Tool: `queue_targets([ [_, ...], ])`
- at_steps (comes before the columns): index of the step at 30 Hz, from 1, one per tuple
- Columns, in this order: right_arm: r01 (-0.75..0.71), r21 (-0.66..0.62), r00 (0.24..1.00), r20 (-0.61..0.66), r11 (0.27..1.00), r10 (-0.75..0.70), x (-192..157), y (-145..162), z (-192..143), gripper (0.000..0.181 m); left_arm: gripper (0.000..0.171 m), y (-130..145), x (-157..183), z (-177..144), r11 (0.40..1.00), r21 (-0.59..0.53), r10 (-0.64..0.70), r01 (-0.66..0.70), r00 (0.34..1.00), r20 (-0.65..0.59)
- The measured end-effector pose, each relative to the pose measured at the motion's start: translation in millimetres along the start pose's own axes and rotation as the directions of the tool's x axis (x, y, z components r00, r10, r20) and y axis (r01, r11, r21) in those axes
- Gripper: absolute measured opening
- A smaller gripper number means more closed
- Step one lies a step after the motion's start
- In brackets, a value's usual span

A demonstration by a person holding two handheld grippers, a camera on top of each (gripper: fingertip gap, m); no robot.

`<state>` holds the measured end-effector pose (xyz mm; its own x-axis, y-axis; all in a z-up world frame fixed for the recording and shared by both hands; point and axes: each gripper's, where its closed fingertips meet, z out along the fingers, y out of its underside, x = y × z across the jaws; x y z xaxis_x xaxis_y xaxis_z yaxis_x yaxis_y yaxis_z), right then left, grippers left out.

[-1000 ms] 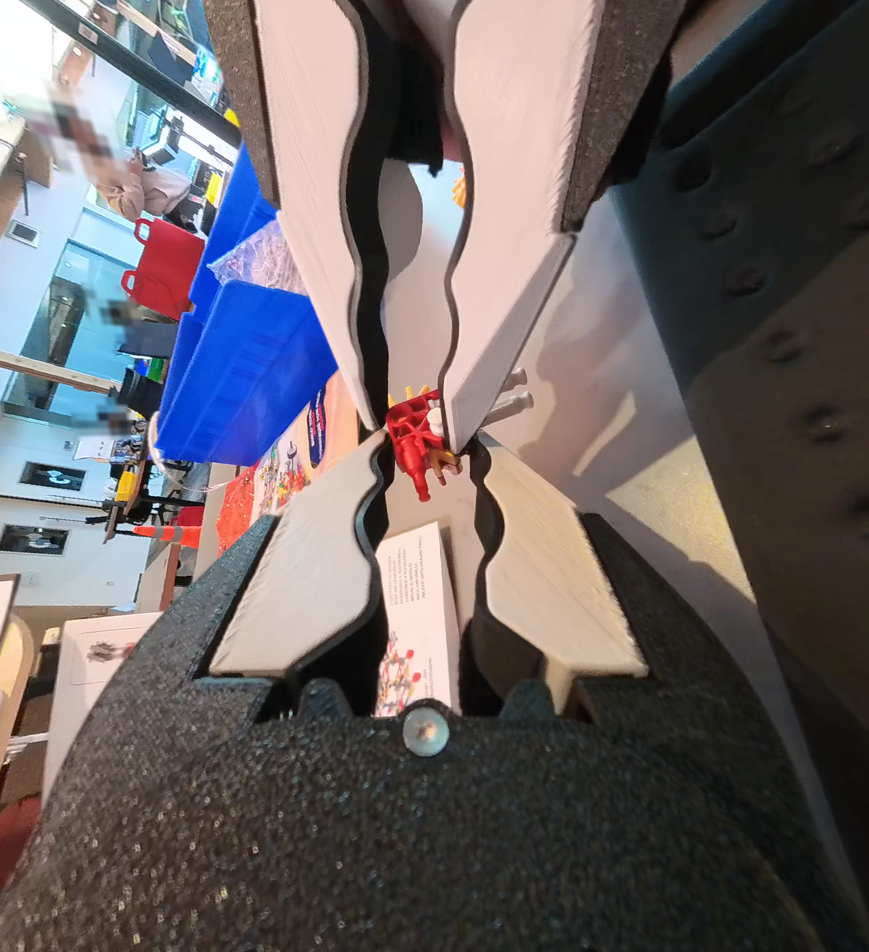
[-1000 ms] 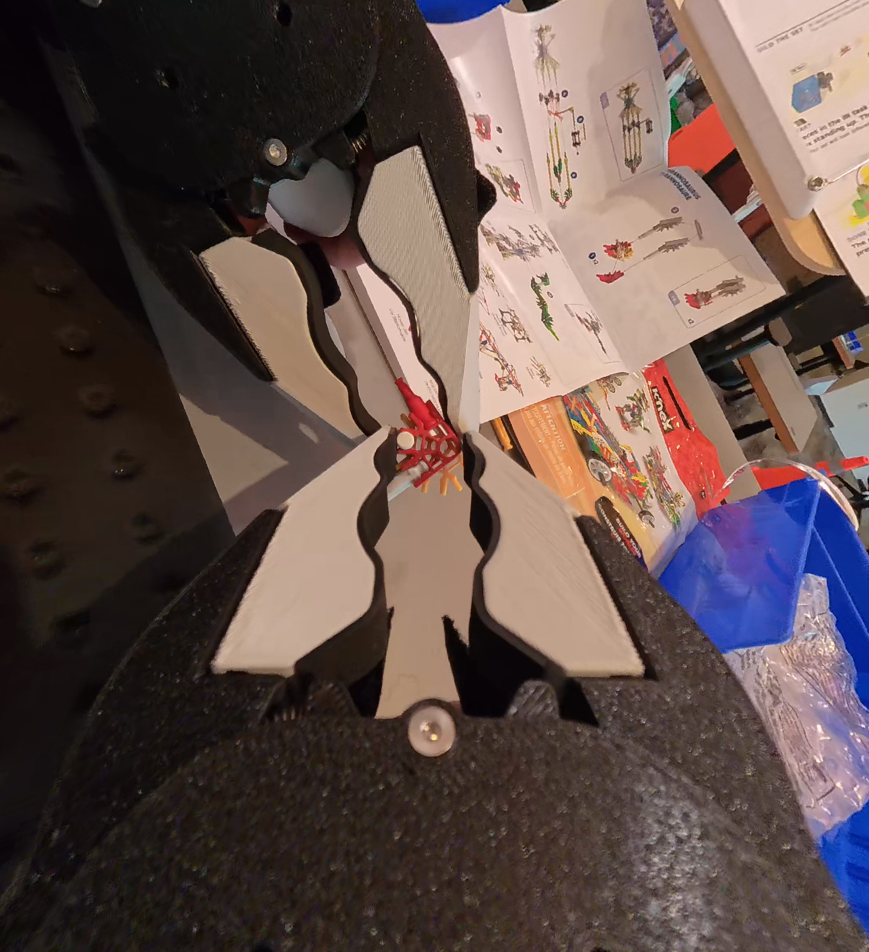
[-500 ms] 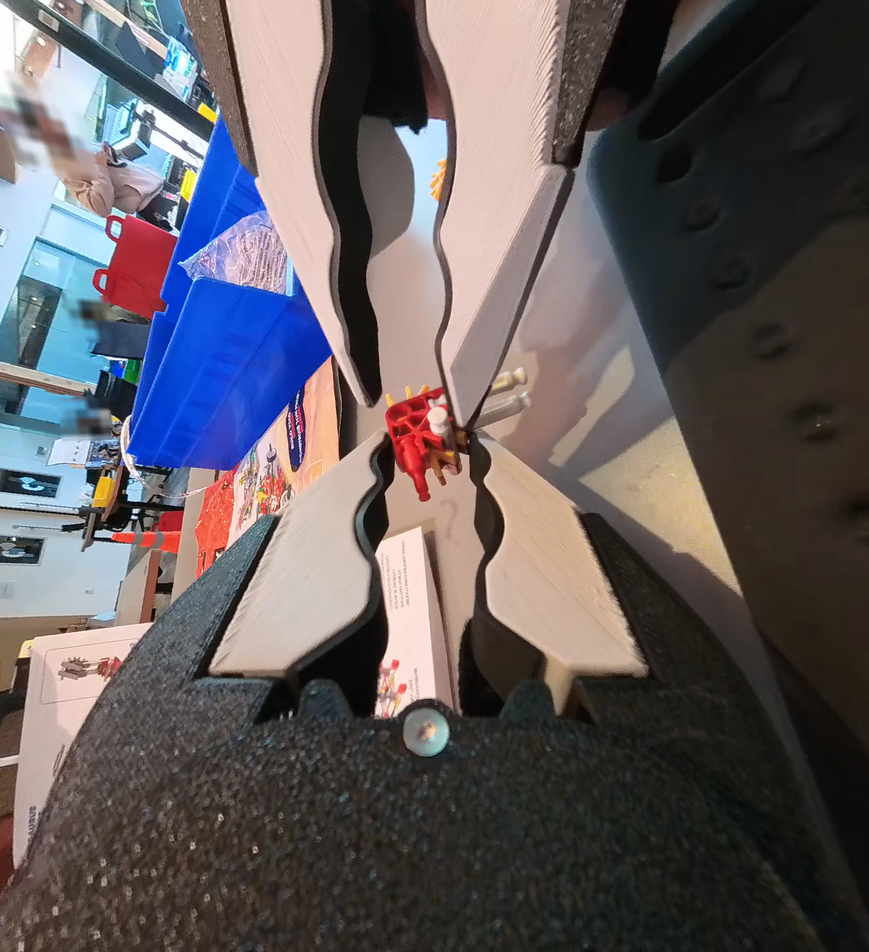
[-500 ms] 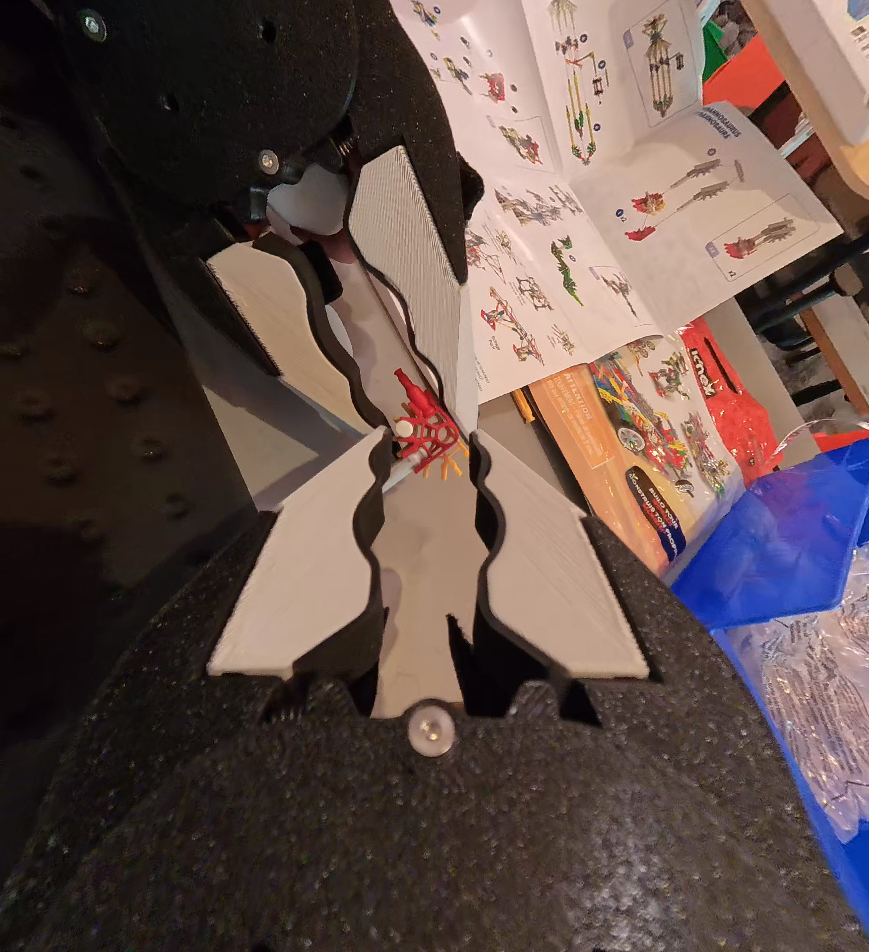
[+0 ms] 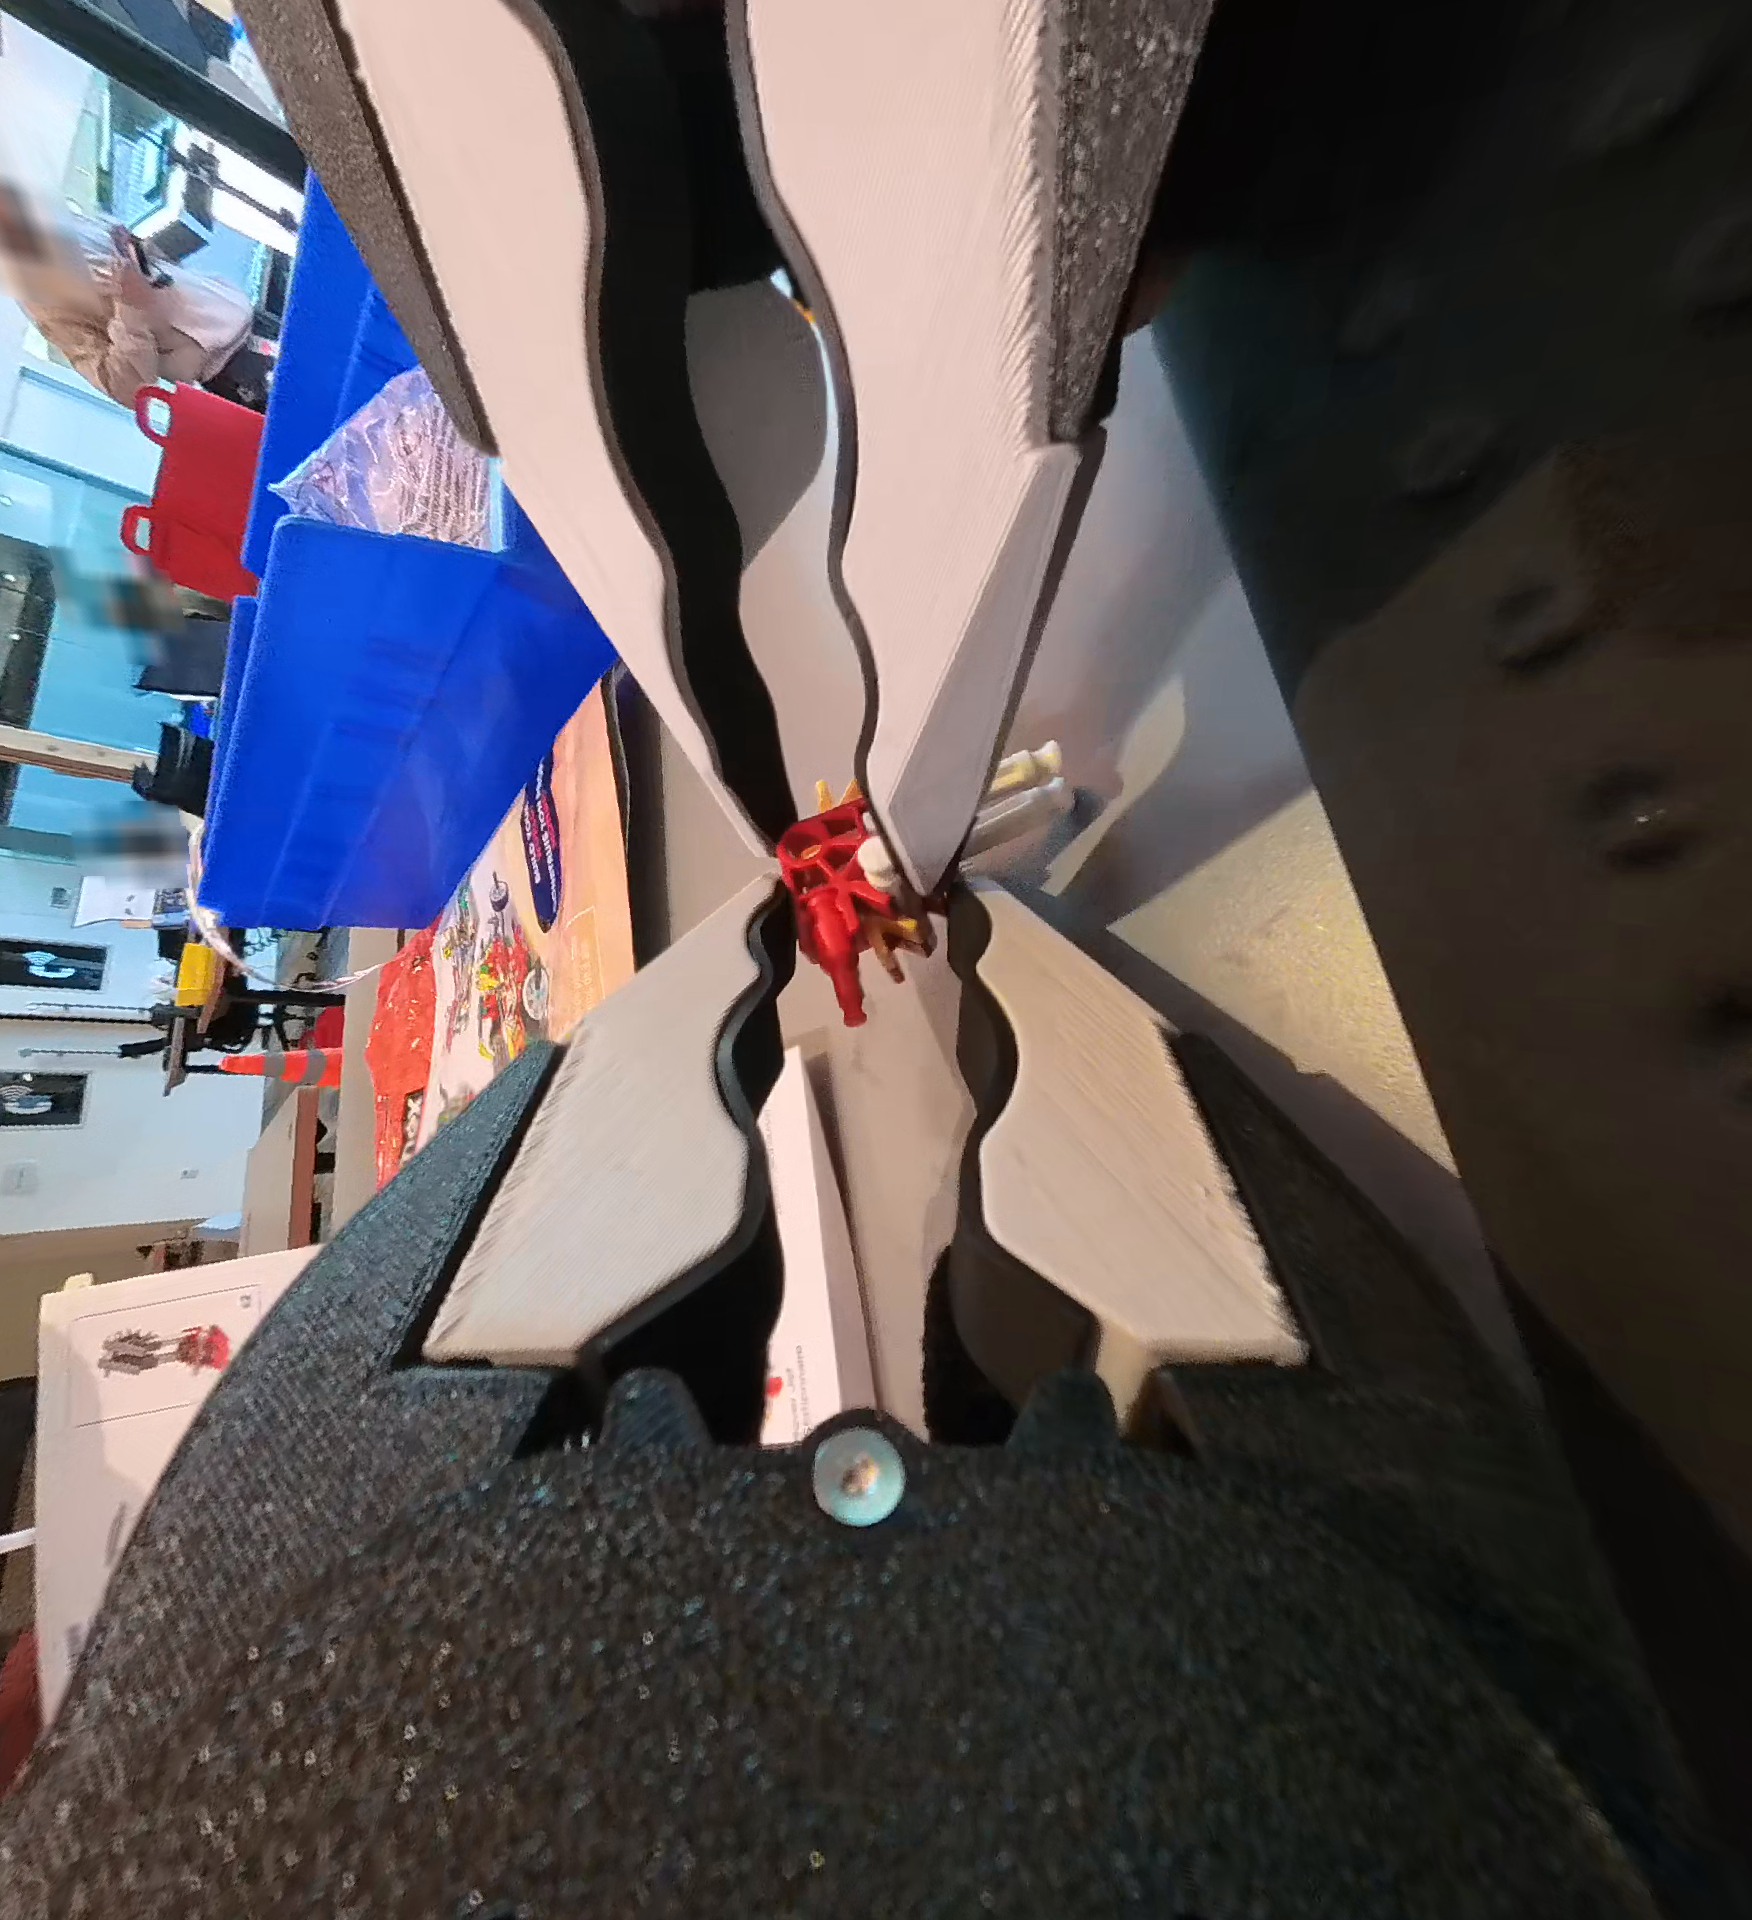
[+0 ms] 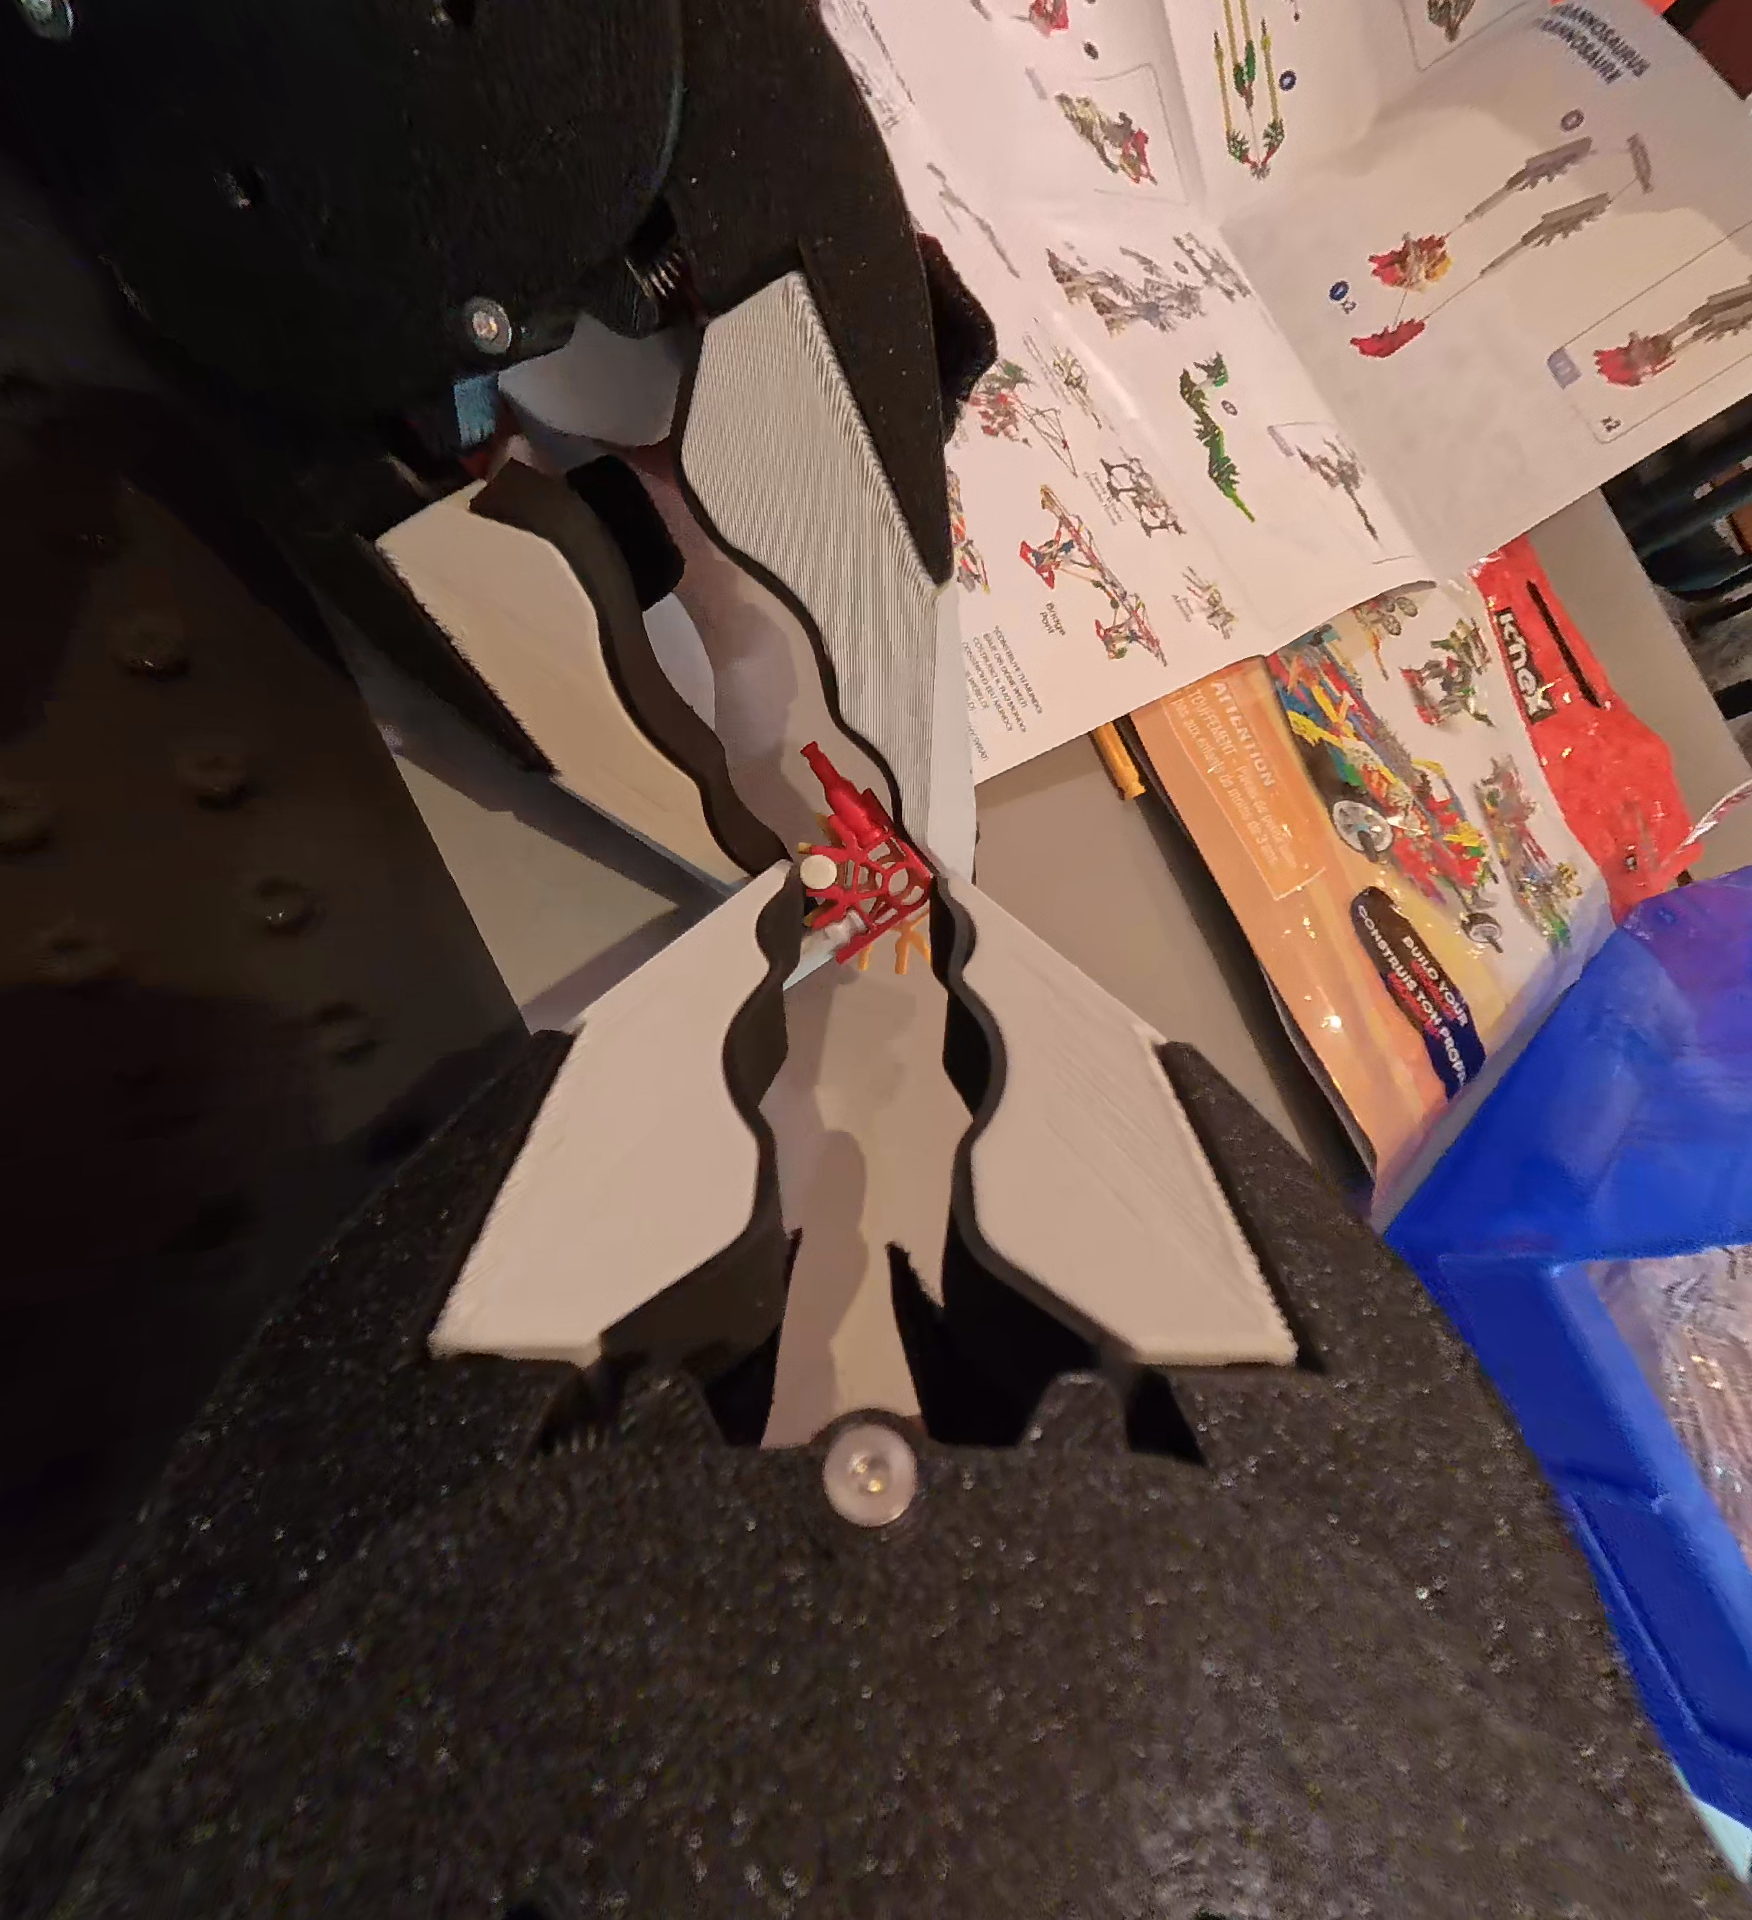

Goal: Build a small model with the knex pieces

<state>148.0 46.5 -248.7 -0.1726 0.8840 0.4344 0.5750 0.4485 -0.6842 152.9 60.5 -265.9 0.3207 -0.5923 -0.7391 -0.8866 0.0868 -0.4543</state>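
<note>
Two grippers meet tip to tip on one small toy assembly.
Left gripper (image 5: 856,894) and right gripper (image 6: 867,894) both clench the red connector cluster (image 5: 830,868), bracing it from opposite sides; blue bin (image 5: 384,717) at nine o'clock.

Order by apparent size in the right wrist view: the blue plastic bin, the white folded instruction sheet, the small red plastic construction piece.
1. White folded instruction sheet and blue plastic bin: alike; both are cut by the frame, and the bin is nearer the camera.
2. Small red plastic construction piece, at the tips of both grippers: clearly smallest.
</note>
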Motion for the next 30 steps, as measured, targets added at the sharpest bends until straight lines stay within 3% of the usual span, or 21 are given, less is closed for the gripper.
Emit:
queue_targets([
  [18, -0.135, -0.051, 0.990, 0.044, 0.990, 0.137, 1, 1, 4, 0.022, 0.024, 3, 3, 1, 0.994, -0.104, -0.037, 0.041, 0.999, 0.040],
  [30, -0.137, -0.074, 0.986, 0.088, 0.988, 0.144, -3, 5, 8, 0.023, 0.028, 7, 6, -12, 0.990, -0.077, -0.126, 0.121, 0.990, -0.057],
])
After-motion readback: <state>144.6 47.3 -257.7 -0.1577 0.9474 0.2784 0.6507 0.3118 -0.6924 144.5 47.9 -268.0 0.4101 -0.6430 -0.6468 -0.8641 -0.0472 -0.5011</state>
